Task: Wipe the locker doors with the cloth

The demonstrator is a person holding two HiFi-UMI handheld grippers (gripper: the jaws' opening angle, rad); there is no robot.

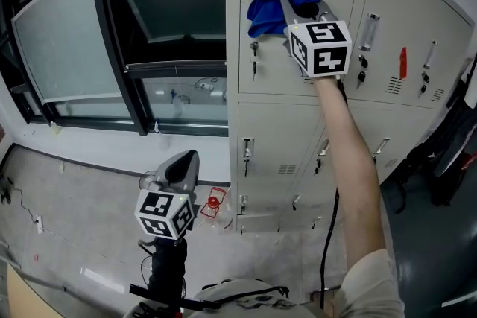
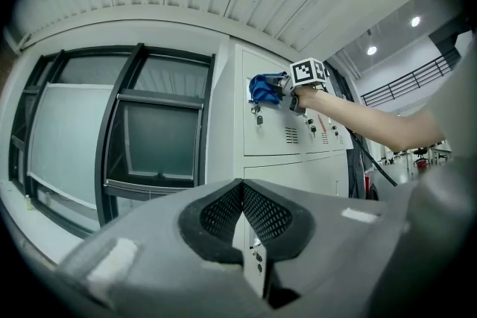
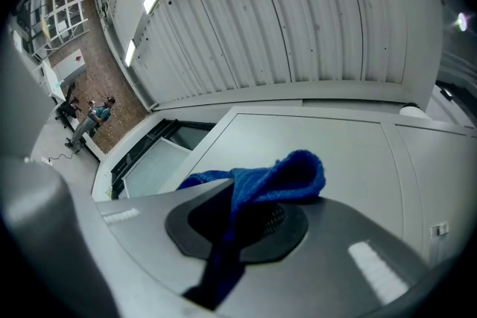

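A bank of pale grey lockers (image 1: 328, 115) fills the right of the head view. My right gripper (image 1: 289, 4) is raised against the upper left locker door (image 1: 261, 63), shut on a blue cloth (image 1: 270, 5) that is bunched against the door. In the right gripper view the blue cloth (image 3: 257, 186) sticks out from between the shut jaws, close to the door (image 3: 328, 138). My left gripper (image 1: 184, 164) hangs low at the bottom left, away from the lockers, shut with nothing in it. The left gripper view shows the cloth (image 2: 264, 88) from a distance.
A dark-framed window (image 1: 127, 33) stands left of the lockers. Keys and handles (image 1: 254, 56) stick out of the doors. A small red object (image 1: 213, 202) lies on the floor by the locker base. A black cable (image 1: 329, 234) hangs beside the person's arm.
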